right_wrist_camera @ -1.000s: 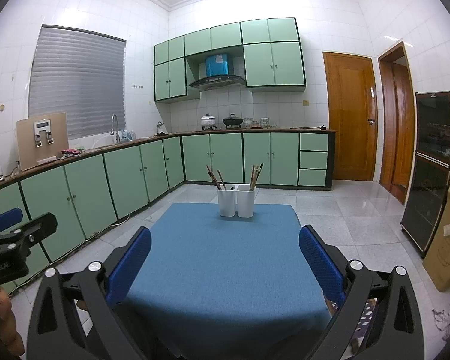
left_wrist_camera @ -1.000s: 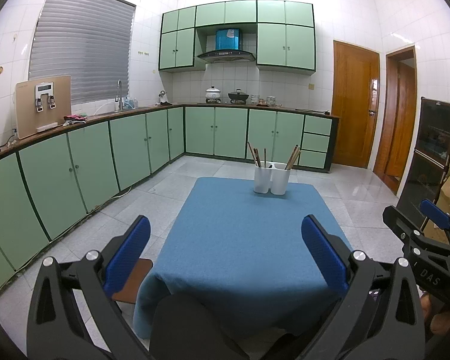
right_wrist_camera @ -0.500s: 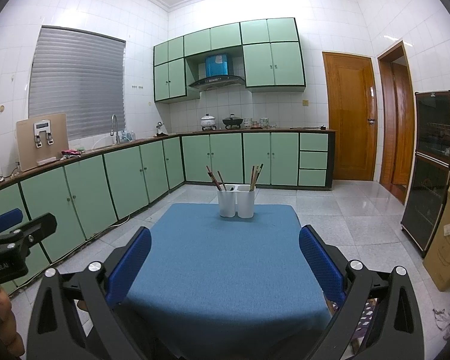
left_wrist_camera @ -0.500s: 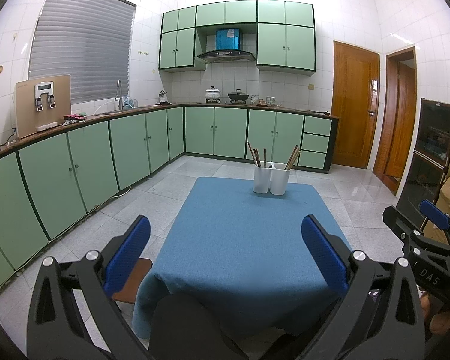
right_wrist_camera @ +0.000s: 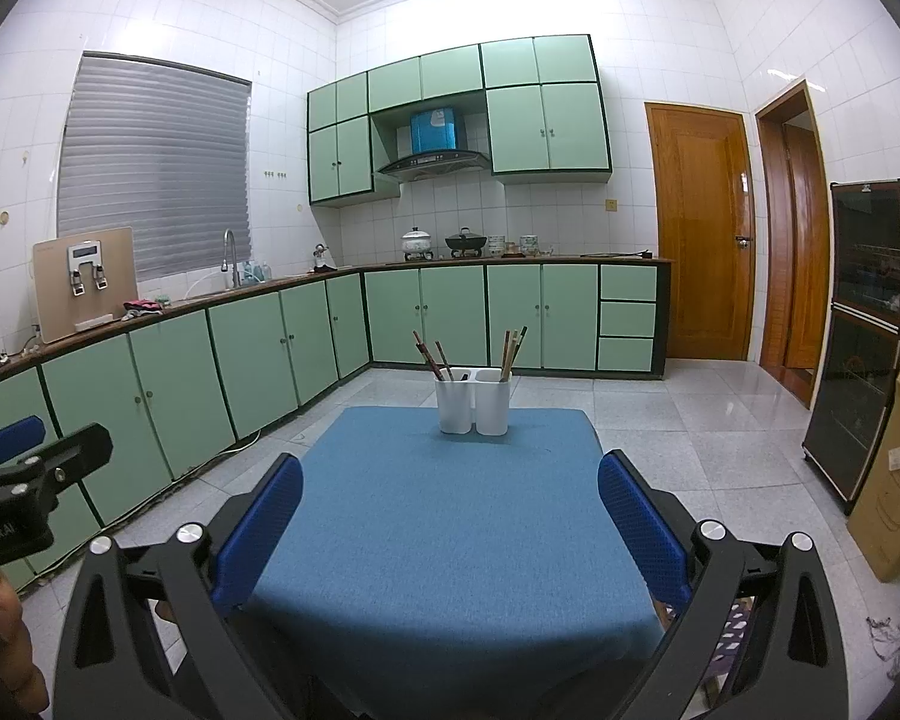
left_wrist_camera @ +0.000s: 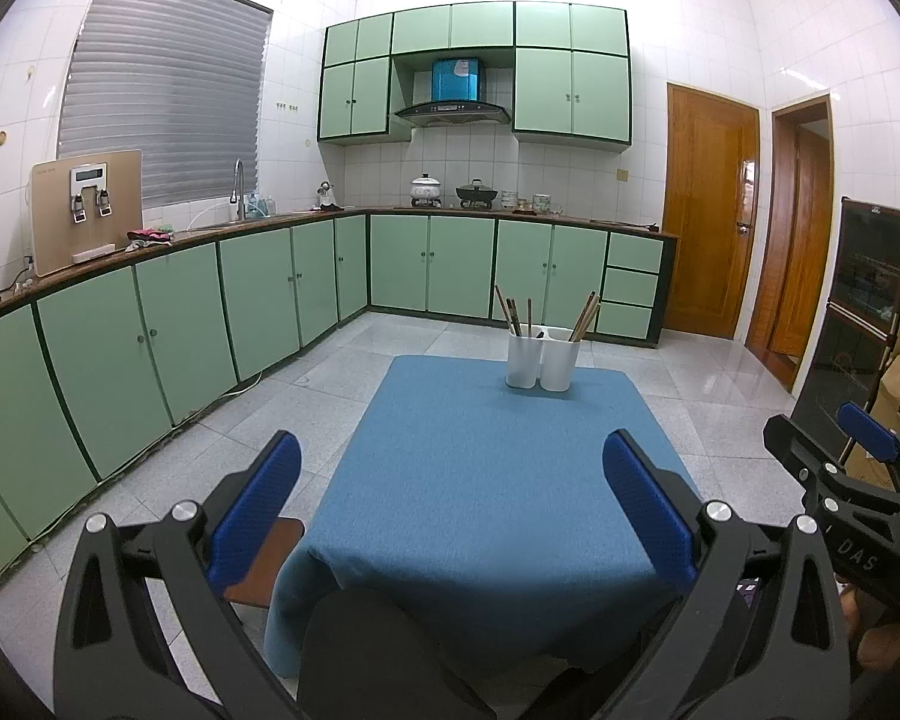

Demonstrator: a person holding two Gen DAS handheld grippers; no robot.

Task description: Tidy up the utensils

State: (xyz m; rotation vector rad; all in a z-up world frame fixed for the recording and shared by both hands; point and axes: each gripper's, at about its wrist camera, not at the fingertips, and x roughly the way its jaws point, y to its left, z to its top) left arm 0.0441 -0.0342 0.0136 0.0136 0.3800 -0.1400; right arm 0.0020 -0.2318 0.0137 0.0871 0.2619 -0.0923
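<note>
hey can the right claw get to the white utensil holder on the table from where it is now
Probably yes. The right claw is open and empty at the near edge of the blue table, and the bare cloth lies between it and the white utensil holder at the far end. It would need a long forward reach.

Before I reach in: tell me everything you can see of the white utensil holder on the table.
The white utensil holder looks like smooth plastic: two tall open-topped compartments side by side, touching or joined. It stands upright near the far edge of the blue tablecloth, which alone supports it. Brown chopsticks lean out leftward from the left compartment, and another bunch leans rightward from the right one. Neither gripper is near it.
</note>
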